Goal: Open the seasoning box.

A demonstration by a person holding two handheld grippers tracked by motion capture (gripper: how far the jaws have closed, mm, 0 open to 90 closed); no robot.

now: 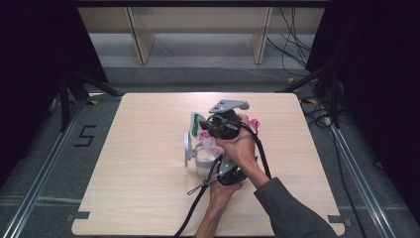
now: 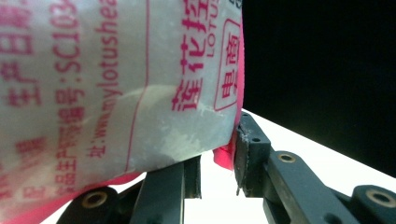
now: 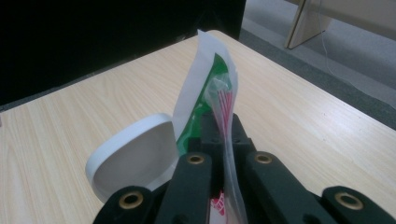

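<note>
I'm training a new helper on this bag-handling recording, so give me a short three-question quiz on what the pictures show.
1. True or false: the right tool is shut on the thin edge of the clear bag.
2. In the left gripper view, what colour is the print on the bag? A blue, B pink, C black.
3. In the right gripper view, what white thing stands on the table right beside the green-and-white packet?

Key: 1 true. 2 B. 3 the round white lid.
</note>
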